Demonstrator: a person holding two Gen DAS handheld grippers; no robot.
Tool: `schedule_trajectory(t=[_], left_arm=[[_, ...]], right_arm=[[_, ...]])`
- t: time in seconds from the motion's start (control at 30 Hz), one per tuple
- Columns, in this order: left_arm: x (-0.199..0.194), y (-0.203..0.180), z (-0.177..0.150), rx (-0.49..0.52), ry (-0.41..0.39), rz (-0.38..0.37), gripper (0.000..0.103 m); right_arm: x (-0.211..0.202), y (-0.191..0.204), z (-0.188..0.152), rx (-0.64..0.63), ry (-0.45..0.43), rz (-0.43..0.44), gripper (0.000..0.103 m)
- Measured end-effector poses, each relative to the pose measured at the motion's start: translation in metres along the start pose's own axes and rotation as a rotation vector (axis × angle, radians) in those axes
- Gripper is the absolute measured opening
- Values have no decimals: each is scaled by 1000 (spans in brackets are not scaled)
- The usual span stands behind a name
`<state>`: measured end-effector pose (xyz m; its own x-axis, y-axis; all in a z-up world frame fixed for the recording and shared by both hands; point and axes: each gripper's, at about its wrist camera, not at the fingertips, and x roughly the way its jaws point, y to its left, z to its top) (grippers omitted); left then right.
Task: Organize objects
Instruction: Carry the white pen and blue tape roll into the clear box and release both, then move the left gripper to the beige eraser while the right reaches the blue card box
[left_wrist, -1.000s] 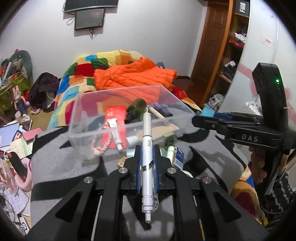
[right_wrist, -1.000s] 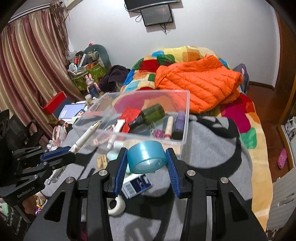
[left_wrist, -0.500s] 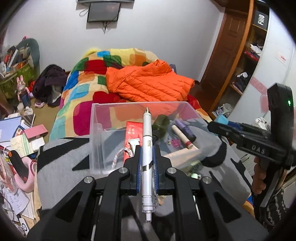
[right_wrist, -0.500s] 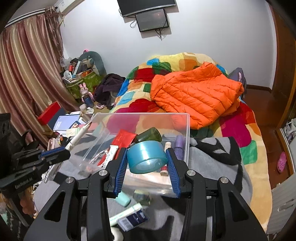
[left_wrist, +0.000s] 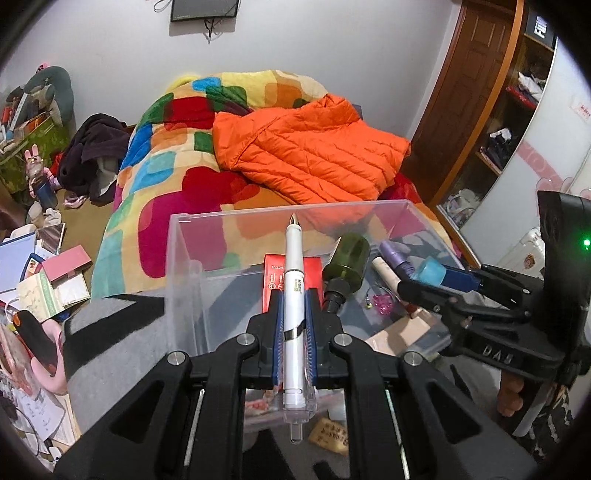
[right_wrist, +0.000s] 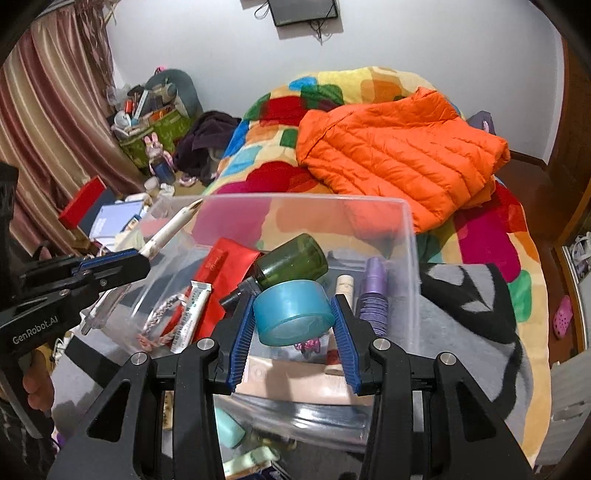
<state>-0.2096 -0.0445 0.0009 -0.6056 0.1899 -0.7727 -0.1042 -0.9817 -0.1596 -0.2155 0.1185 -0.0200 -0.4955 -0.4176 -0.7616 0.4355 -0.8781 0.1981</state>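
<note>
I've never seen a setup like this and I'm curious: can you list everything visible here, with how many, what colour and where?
plastic box: one, clear, on the grey blanket
bottle: one, dark green, lying in the box
pouch: one, red, in the box
tube: one, white, in the box beside the pouch
bracelet: one, pink braided, in the box
purple container: one, in the box at its right side
jacket: one, orange, on the bed
bedspread: one, multicoloured, behind the box
pen: one, white, clamped in the left tongs
tape roll: one, blue, clamped in the right tongs
left tongs: black, over the box
right tongs: black, over the box
</note>
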Motion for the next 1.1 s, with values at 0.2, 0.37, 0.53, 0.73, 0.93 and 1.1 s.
schedule_trajectory(t=[0.2, 0.37, 0.53, 0.73, 0.93, 1.1], left_arm=[[15, -3, -1, 11, 27, -5, 10], [8, -8, -6, 23, 9, 1, 11], [-8, -14, -9, 44, -22, 23, 18], [-34, -21, -15, 52, -85, 46, 45], [-59, -29, -32, 65, -140, 90, 68], [-68, -27, -52, 42, -138, 88, 77]], right_arm=[[6, 10, 0, -56, 7, -22, 38], [8, 16, -1, -79, 20, -25, 39], [3, 17, -2, -66, 29, 13, 49], [-21, 21, -4, -82, -20, 0, 57], [-54, 23, -14, -103, -79, -9, 59], [-72, 20, -32, -91, -90, 4, 60]])
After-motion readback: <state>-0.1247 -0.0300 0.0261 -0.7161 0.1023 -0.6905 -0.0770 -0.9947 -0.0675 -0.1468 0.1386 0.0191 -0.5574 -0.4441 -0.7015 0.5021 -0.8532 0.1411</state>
